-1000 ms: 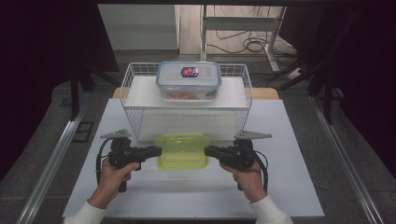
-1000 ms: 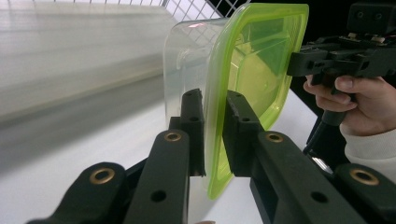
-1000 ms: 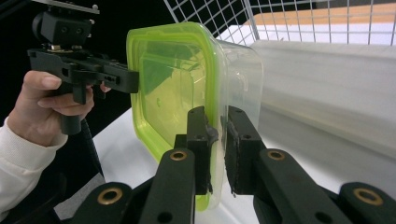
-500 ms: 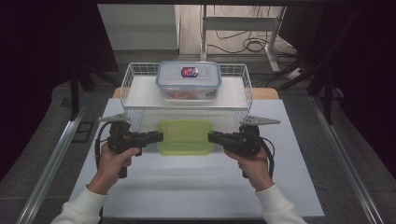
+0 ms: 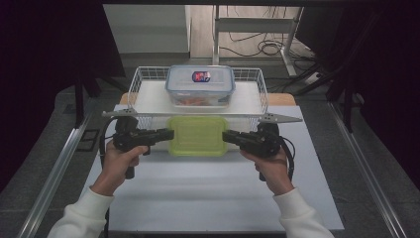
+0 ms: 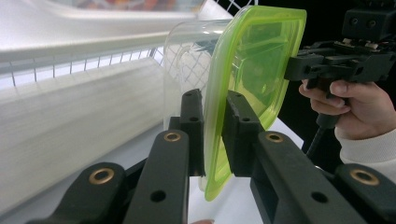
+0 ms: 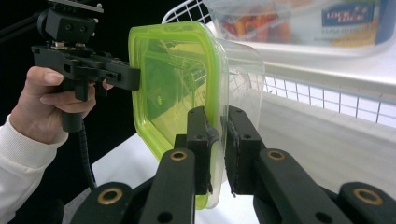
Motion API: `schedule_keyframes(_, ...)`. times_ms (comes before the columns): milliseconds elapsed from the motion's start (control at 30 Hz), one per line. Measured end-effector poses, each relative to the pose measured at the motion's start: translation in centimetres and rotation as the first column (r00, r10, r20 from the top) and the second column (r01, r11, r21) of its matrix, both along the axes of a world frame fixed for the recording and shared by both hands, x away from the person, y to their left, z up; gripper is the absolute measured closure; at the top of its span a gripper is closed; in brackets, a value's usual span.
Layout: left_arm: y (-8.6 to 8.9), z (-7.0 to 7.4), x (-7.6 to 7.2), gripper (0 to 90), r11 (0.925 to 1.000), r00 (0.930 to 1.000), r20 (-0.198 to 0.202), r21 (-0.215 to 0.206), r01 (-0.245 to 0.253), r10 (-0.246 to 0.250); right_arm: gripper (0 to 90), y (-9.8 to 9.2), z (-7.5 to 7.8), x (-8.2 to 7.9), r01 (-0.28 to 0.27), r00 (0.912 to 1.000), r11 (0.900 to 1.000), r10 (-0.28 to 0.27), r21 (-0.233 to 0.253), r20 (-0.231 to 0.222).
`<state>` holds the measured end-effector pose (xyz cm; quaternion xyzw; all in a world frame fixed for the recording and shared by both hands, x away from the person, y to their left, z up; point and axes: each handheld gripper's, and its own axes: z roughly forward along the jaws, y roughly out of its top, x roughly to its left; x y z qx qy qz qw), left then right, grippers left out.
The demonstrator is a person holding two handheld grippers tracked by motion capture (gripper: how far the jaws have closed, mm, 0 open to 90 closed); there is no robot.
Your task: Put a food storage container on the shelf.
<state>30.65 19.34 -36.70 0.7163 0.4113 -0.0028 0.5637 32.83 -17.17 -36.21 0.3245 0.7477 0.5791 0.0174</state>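
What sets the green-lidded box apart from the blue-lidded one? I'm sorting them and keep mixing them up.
The green-lidded box has a plain lime lid; the blue-lidded box has a blue-rimmed clear lid with a label. The green-lidded box looks empty through its clear wall; the blue-lidded box holds orange food. The green-lidded box is held in front of the basket, its lid rim clamped by the left gripper and right gripper; the blue-lidded box sits in the basket. Both are clear, rectangular, with rounded corners.

I count two grippers, two lidded containers, one wire basket and one table.
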Motion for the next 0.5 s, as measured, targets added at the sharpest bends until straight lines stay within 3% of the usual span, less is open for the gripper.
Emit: schedule_keyframes(500,0.6,2.6,0.9,79.5,1.0,0.9995,0.032,0.0,-0.004,0.004,80.5,0.6,2.8,0.9,-0.002,0.9994,1.0,0.002,0.004,0.035)
